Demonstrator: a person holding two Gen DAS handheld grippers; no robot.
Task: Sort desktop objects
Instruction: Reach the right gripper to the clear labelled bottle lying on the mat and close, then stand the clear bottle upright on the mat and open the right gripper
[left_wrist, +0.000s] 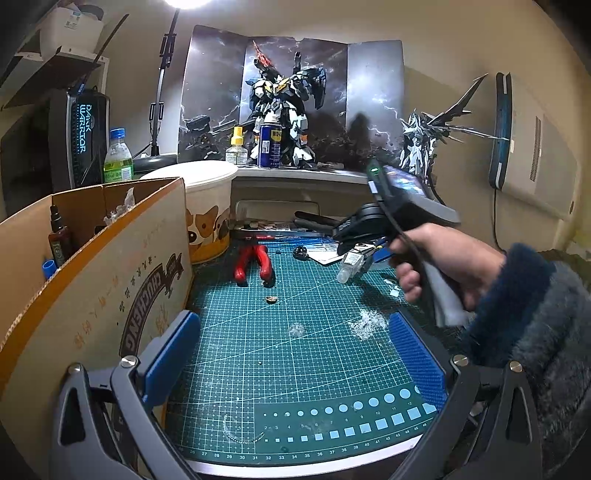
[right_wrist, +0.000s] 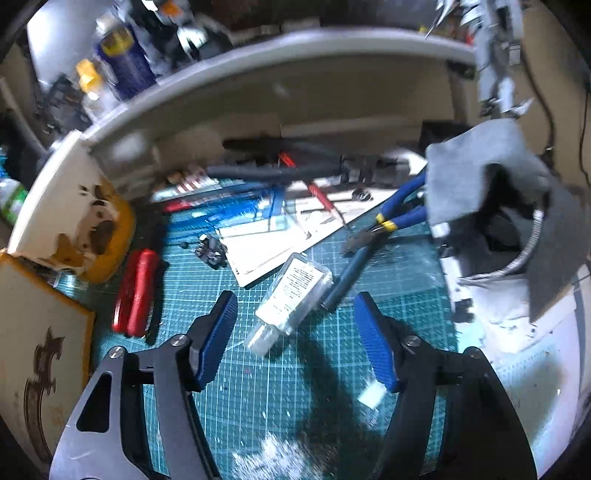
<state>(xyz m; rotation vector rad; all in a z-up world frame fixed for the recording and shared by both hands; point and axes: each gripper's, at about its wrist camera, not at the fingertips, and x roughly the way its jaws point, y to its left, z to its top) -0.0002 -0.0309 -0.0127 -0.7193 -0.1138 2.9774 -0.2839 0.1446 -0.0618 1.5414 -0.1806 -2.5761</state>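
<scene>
- Lying on the green cutting mat (right_wrist: 280, 391), the small clear bottle (right_wrist: 291, 299) sits cap-down toward the right gripper (right_wrist: 295, 332), between its blue pads (right_wrist: 218, 332) without touching either; jaws partly spread.
- Left gripper (left_wrist: 295, 354) hangs over bare mat, jaws spread wide, nothing between them.
- Cardboard box (left_wrist: 92, 280) stands just beside the left gripper's left finger.
- Red-handled pliers (left_wrist: 255, 264) lie near the mat's far edge; blue-handled cutters (right_wrist: 399, 214) lie beyond the bottle, a dark pen (right_wrist: 347, 277) touching its side.
- A person's hand (left_wrist: 443, 266) grips the right gripper's handle.
</scene>
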